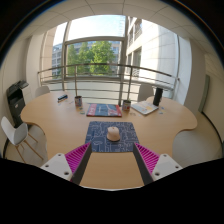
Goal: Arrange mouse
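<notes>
A small beige mouse (113, 133) rests on a dark blue patterned mouse mat (111, 136) on the round wooden table (60, 125). My gripper (111, 159) is held above the table's near side, just short of the mat. Its two fingers, with magenta pads (76, 157), stand wide apart and hold nothing. The mouse lies ahead of the fingers, on the line between them.
Beyond the mat lies a pink and blue book (103, 110). A white object (146, 107) and a dark cup (126, 104) stand to the far right, a small dark item (78, 100) to the far left. White chairs (20, 135) ring the table. A railing and large windows lie behind.
</notes>
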A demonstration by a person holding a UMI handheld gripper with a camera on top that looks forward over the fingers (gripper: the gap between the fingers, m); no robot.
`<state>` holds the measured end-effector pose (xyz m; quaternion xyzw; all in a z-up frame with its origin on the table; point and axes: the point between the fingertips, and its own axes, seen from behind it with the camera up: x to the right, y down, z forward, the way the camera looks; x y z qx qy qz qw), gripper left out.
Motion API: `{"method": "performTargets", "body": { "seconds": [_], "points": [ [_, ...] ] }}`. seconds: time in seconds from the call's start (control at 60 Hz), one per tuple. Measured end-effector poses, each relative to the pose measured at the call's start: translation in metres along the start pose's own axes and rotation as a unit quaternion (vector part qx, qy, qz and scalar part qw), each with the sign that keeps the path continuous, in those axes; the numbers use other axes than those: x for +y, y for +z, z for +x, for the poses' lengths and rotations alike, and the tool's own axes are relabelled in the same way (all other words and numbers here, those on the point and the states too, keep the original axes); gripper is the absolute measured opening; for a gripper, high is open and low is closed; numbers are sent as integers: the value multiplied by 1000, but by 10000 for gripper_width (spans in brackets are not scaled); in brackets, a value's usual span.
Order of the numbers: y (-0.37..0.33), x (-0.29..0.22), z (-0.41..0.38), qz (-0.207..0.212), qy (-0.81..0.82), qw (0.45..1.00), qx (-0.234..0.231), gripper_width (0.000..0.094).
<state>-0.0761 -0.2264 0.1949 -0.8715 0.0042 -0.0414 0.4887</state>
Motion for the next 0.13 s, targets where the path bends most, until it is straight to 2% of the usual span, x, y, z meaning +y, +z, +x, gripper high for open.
{"method": "performTargets", "body": {
  "seconds": [0.133],
  "points": [
    [-4, -1, -4, 4, 1, 1000, -5, 847]
  ]
}}
